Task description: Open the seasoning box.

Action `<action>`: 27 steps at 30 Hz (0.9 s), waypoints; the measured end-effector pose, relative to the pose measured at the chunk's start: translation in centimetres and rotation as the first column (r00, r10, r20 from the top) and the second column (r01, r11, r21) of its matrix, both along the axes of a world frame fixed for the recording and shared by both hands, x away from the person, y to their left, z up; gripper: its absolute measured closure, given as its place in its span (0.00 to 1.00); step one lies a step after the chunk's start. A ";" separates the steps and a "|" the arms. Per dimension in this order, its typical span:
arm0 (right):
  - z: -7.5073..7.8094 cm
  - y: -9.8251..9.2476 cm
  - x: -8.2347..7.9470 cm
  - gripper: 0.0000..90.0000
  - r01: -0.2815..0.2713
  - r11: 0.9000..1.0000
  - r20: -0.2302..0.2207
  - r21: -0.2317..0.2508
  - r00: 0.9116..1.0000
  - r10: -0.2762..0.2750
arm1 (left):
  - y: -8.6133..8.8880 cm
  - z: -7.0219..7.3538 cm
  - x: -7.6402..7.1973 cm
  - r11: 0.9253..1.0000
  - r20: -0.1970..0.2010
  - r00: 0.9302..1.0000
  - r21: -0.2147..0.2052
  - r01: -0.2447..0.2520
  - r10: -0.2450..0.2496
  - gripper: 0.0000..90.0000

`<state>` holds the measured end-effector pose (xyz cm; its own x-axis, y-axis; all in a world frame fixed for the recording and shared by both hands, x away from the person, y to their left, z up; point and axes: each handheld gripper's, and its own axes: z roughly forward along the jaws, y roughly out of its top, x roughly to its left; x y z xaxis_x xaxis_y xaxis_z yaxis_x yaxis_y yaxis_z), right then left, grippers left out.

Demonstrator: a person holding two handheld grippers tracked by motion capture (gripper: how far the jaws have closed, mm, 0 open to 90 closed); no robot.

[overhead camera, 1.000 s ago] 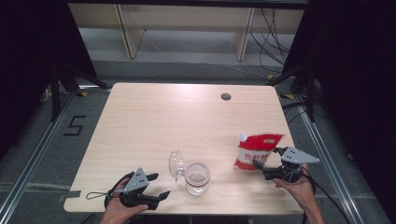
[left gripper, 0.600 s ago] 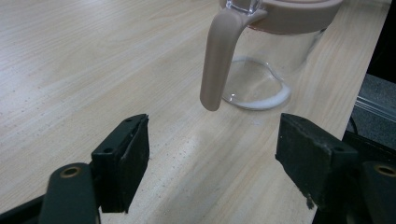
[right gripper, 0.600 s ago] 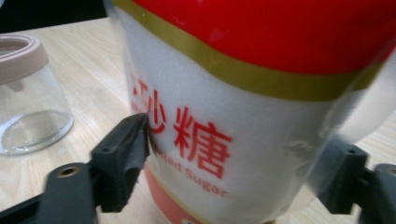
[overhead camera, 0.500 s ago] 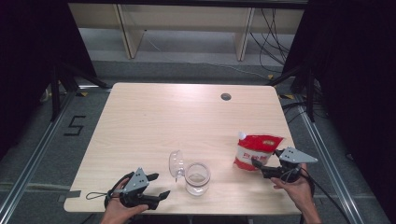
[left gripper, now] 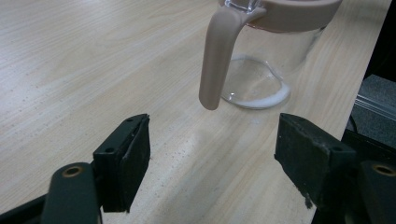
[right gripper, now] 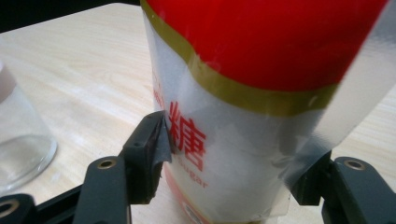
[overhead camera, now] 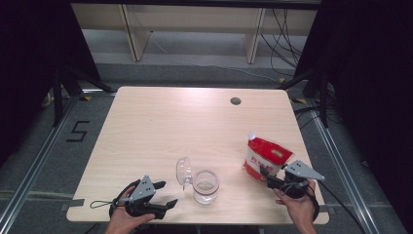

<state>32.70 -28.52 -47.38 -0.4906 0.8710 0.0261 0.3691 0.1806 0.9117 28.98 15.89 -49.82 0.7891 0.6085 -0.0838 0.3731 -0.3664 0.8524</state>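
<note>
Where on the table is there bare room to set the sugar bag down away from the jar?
The far half of the table is bare, from the round hole back to the left edge. The near left corner beyond the left gripper is free too. It is crowded along the near edge: jar, sugar bag, right gripper.

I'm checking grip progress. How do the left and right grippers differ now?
The left gripper stands open, empty, short of the glass jar; the right gripper has been closing, its jaws pressing the sugar bag. Both lie low over the table.
</note>
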 end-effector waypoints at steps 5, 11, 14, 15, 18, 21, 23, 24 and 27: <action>0.0 0.8 -0.7 0.46 0.069 0.998 0.005 0.006 0.998 -0.069 | 0.0 0.0 0.0 1.000 -0.005 1.000 0.008 0.000 0.000 0.30; 0.1 1.4 -1.4 0.47 0.105 0.994 -0.024 0.040 0.994 -0.104 | -0.1 0.0 0.0 1.000 -0.003 1.000 0.007 0.009 -0.009 0.30; -0.2 1.2 -1.3 0.47 0.078 0.996 0.008 0.047 0.997 -0.078 | 0.0 0.0 0.0 1.000 -0.003 1.000 0.008 0.009 -0.009 0.30; -0.2 1.2 -1.3 0.47 0.078 0.996 0.008 0.047 0.997 -0.078 | -0.1 0.0 -0.1 1.000 -0.003 1.000 -0.002 0.002 -0.002 0.30; -0.7 0.3 -0.7 0.37 -0.040 0.996 0.036 0.083 0.999 0.037 | 0.0 0.1 0.0 1.000 -0.003 1.000 -0.002 0.002 -0.002 0.29; -1.3 -0.5 0.1 0.39 -0.126 0.991 0.117 0.054 0.986 0.119 | -0.1 0.1 -0.1 1.000 -0.004 1.000 -0.008 -0.001 0.001 0.29; -1.3 -0.8 0.5 0.42 -0.151 0.985 0.118 0.088 0.983 0.140 | -0.1 0.1 0.0 1.000 -0.010 1.000 -0.009 0.003 -0.003 0.29; -1.3 -0.8 0.5 0.42 -0.151 0.985 0.118 0.088 0.983 0.140 | -0.1 0.0 0.0 1.000 -0.002 1.000 -0.006 0.004 -0.004 0.29; -1.4 -0.7 0.7 0.41 -0.159 0.981 0.113 0.108 0.983 0.147 | 0.0 0.1 0.0 1.000 -0.006 1.000 -0.003 0.009 -0.009 0.29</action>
